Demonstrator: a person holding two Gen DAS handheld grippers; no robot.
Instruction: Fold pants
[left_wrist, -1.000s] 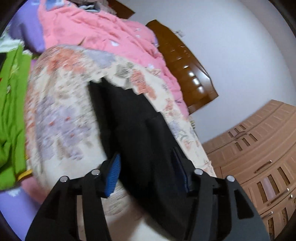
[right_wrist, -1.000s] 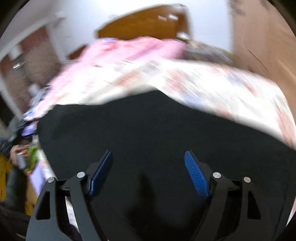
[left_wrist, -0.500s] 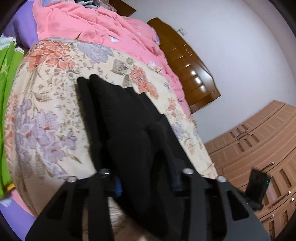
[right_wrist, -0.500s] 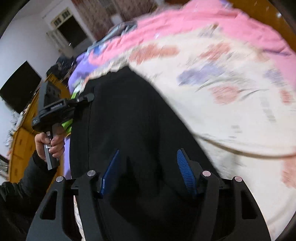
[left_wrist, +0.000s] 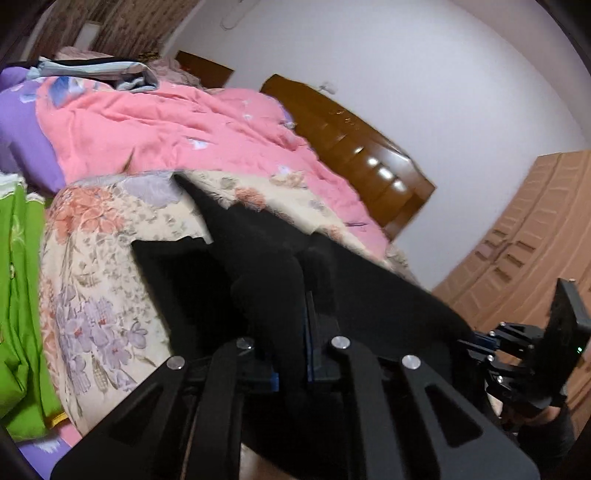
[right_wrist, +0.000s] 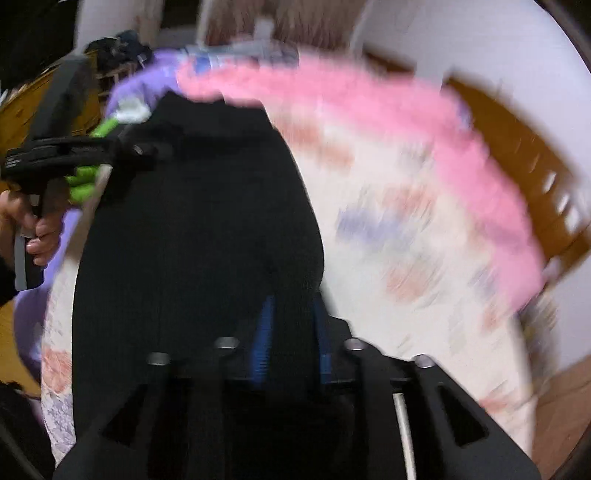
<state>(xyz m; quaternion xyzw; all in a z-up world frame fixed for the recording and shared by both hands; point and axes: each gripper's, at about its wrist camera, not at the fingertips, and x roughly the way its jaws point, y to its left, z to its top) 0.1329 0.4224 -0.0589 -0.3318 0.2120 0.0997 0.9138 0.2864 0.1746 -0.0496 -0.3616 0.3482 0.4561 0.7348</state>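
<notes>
1. One pair of black pants (left_wrist: 258, 258) lies on the bed.
2. One floral sheet (left_wrist: 96, 258) lies under the pants.
3. One pink quilt (left_wrist: 166, 140) lies beyond the pants.
4. One green cloth (left_wrist: 18, 295) lies left of the pants.
5. Two grippers: left gripper (left_wrist: 291, 354), right gripper (right_wrist: 291, 343).

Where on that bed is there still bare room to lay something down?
The floral sheet is bare between the black pants and the green cloth, and, in the right wrist view, between the pants and the pink quilt. The head end is crowded with the quilt and piled bedding.
</notes>
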